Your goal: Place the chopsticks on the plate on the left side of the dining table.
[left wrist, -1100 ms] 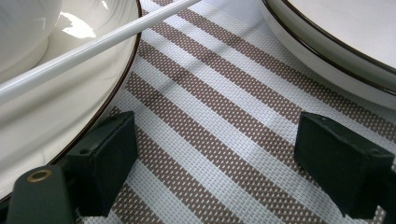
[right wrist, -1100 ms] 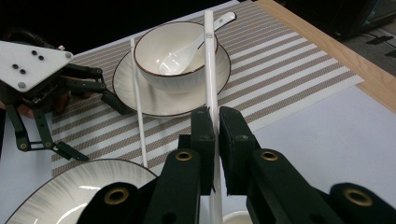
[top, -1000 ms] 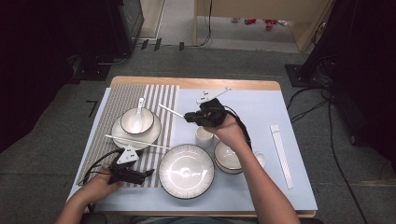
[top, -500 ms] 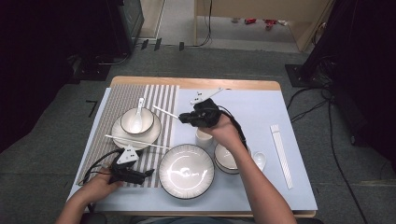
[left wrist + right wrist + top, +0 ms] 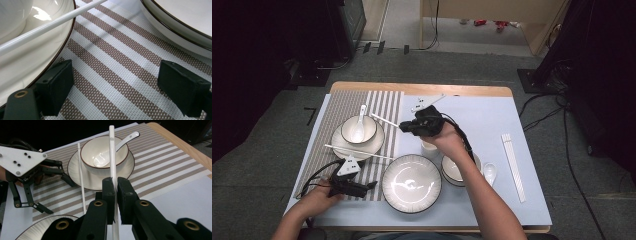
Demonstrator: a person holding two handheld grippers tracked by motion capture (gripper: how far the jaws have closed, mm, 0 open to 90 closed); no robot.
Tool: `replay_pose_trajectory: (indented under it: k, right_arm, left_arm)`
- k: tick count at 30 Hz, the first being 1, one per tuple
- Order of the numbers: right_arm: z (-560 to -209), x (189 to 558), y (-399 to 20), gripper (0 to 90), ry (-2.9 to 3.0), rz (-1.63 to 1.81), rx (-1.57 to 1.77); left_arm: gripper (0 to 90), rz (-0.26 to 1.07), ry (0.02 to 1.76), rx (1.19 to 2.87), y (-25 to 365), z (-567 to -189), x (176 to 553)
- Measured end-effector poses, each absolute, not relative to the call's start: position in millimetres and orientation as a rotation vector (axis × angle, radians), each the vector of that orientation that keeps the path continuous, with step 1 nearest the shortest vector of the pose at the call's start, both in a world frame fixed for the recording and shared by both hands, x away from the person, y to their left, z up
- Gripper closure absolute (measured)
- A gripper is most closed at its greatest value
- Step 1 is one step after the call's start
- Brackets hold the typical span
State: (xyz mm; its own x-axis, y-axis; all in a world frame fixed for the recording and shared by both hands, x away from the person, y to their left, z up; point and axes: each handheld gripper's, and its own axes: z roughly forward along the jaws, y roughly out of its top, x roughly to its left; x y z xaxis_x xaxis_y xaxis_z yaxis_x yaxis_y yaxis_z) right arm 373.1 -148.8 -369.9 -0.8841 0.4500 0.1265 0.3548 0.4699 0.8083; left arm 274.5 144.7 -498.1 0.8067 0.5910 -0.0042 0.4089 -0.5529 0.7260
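White plastic chopstick [image 5: 385, 120] sticks out leftward from the right gripper [image 5: 404, 126] in the high view, above the edge of the brown-striped woven placemat [image 5: 388, 107]. Against the earlier high views, we note that gripper has carried the stick a little left, toward the white bowl with a dark rim [image 5: 359, 130] on its saucer [image 5: 342, 145]. The left gripper [image 5: 371, 185] has kept its place low on the placemat, just left of the large white ribbed plate [image 5: 411, 183].

Left gripper view: jaws spread wide, nothing between them but striped weave. A second white chopstick [image 5: 50, 23] lies ahead of them across the saucer's rim.

Right gripper view: jaws clenched on the held chopstick [image 5: 111, 157], which points straight ahead over the bowl [image 5: 107, 152] and its white ceramic spoon [image 5: 112, 147]. The other stick [image 5: 81, 177] rests just left of the jaws' line.

We judge this the carry: the second stick is nearly beside its mate, with only lowering and release left.
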Motion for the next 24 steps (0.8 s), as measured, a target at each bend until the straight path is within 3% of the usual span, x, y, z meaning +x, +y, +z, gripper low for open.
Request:
replay_pose_trajectory:
  k: [24]
  right_arm:
    - [-369,372,-122,85.1,2.635,1.391,0.674]
  left_arm:
    - [13.7,0.309,0.733,2.231,145,-498,274]
